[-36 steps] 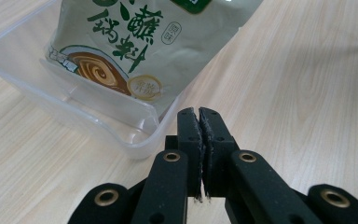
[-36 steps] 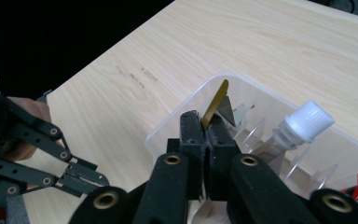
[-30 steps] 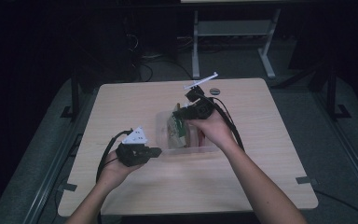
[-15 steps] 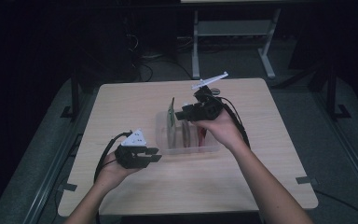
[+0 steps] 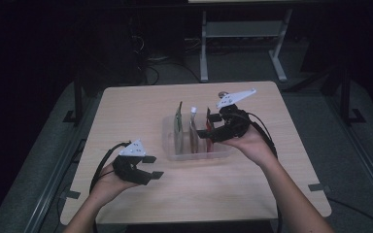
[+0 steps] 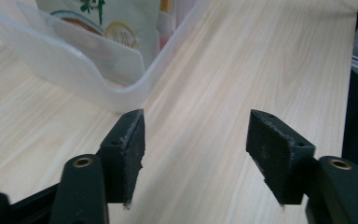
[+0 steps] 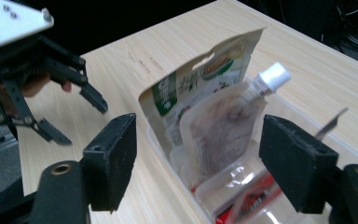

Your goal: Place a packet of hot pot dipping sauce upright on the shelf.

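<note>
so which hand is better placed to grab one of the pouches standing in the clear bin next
Right, probably. The right claw hangs open over the clear bin, its jaws framing the spouted pouch. The left claw is open too, but sits beside the bin above bare table.

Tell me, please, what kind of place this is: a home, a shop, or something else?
Probably a lab or recording room, not a home. A bare wooden table stands alone in a dark room, cables trail on the grey floor behind it, and a metal stand sits beyond. A clear bin of pouches looks staged.
</note>
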`<action>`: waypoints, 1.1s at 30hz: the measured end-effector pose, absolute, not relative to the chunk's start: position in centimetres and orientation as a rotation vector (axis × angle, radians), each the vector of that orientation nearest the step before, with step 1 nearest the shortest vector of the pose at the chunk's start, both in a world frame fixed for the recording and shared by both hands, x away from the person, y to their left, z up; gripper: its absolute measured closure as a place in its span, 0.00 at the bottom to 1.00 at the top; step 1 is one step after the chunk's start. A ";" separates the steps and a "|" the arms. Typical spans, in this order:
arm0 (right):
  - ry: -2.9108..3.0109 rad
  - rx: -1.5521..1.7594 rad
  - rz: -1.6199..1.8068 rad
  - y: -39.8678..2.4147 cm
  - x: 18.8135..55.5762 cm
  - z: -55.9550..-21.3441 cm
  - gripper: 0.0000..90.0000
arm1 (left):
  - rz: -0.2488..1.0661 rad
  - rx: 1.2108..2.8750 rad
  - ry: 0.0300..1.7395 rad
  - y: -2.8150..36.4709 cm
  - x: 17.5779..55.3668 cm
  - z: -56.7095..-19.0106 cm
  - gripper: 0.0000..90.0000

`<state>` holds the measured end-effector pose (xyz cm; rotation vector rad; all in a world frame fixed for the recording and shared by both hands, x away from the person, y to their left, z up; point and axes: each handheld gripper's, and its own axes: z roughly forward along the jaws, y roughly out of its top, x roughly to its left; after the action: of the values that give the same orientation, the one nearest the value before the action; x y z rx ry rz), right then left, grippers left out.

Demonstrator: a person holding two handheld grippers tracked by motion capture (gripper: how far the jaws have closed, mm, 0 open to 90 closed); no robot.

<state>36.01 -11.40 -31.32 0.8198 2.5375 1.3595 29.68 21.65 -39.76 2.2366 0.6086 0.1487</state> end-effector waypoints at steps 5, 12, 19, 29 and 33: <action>2.517 0.788 1.358 -12.5 34.9 -32.0 0.24 | 0.155 2.237 0.621 22.6 29.3 -40.0 0.36; 2.483 0.791 1.360 -14.2 33.5 -33.4 0.19 | 0.162 2.240 0.629 23.0 29.1 -40.3 0.22; 2.450 0.804 1.351 -16.3 31.8 -35.3 0.18 | 0.160 2.247 0.652 23.4 28.5 -40.8 0.19; 2.410 0.889 1.346 -20.5 29.8 -38.9 0.16 | 0.199 2.266 0.650 24.5 27.7 -42.2 0.18; 2.409 0.943 1.303 -21.6 29.4 -40.6 0.16 | 0.207 2.284 0.662 25.1 27.6 -43.0 0.18</action>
<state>29.38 -21.63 -40.63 0.9425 2.4092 1.3026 27.62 25.12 -42.96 2.2841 0.6623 0.2070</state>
